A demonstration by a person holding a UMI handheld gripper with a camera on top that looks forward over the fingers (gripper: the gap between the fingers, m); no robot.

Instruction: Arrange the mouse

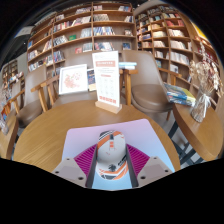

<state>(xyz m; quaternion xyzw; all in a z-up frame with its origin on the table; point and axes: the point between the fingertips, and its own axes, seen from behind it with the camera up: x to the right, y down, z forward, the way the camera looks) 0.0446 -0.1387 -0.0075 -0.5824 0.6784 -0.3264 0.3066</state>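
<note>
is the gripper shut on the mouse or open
Shut on the mouse: the gripper has both pink pads pressed against its sides, over the white mat.

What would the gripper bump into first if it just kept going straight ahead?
Likely the upright white and orange sign card standing on the round wooden table. The gripper holds a grey and white computer mouse; depth is uncertain.

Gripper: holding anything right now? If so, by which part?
Yes: the gripper is shut on the mouse, one finger on each long side, above the white mat on the round table.
</note>
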